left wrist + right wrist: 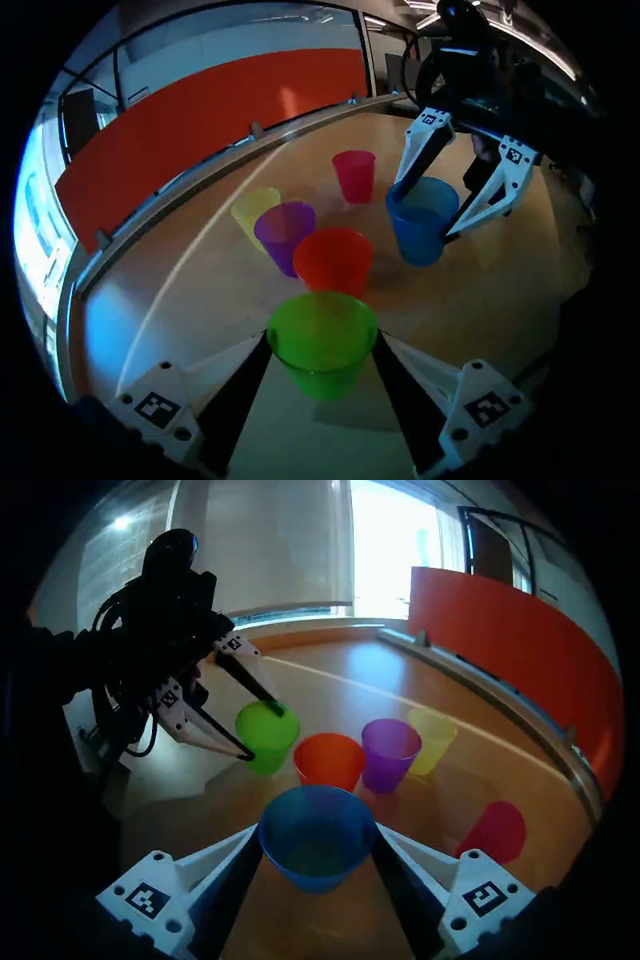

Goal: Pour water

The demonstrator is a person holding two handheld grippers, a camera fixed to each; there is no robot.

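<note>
On the wooden worktop (496, 304), left to right in the left gripper view: yellow cup (254, 206) nearest the far-left edge, purple cup (285, 234) just beside and in front of it, then orange cup (333, 260), with pink cup (354, 174) farther back and standing apart. At bottom centre, nearest of all: green cup (322, 352), upright, pinched on both sides by the jaws of the left gripper (322, 340). Off to the right: blue cup (422, 220), upright, clenched between the jaws of the right gripper (424, 214).

Relation that matters for the pour: blue cup to the right of and beyond the green one, orange cup between them. Both mouths up, long axes vertical, neither tipped yet. Likely need: bring the two rims close, then tilt the blue cup over the green.

From the right gripper view: straight down into the blue cup, with a pale shimmer at the bottom, probably water (316, 856). From the left gripper view: just a darker band low on the blue wall, plus the inside of the green cup, seemingly dry. Cannot tell whether either cup rests on the worktop or hangs above it.
</note>
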